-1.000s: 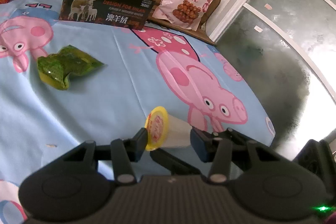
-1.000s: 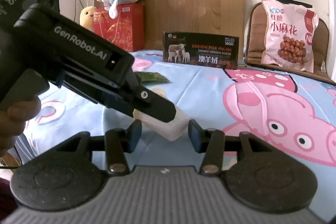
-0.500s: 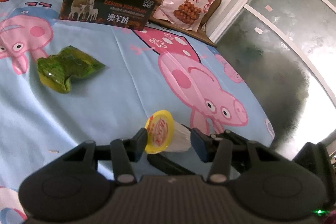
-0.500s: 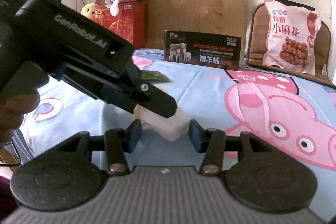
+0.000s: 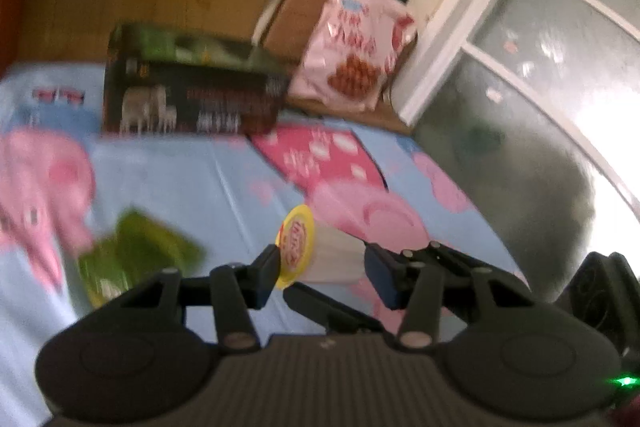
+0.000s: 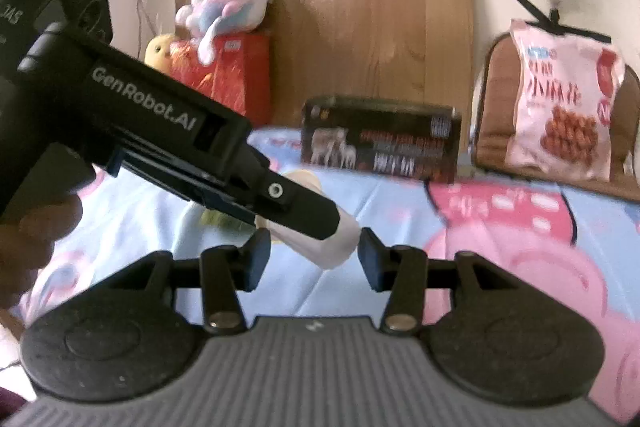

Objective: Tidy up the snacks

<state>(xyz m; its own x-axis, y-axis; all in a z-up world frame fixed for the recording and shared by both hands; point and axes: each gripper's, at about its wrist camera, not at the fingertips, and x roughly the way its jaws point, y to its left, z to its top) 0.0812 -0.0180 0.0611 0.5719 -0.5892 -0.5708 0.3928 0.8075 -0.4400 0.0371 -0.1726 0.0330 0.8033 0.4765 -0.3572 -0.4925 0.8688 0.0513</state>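
Both claws are clamped on the little jelly cup (image 5: 316, 251), left claw (image 5: 320, 269) and right claw (image 6: 312, 253) holding it clear above the cartoon sheet (image 5: 208, 179), light, thin-walled, best gripped gently across its middle.

A blue pig-cartoon tabletop (image 5: 208, 179) holds a dark box (image 5: 192, 99) at twelve o'clock and a green packet (image 5: 136, 259) at nine o'clock.
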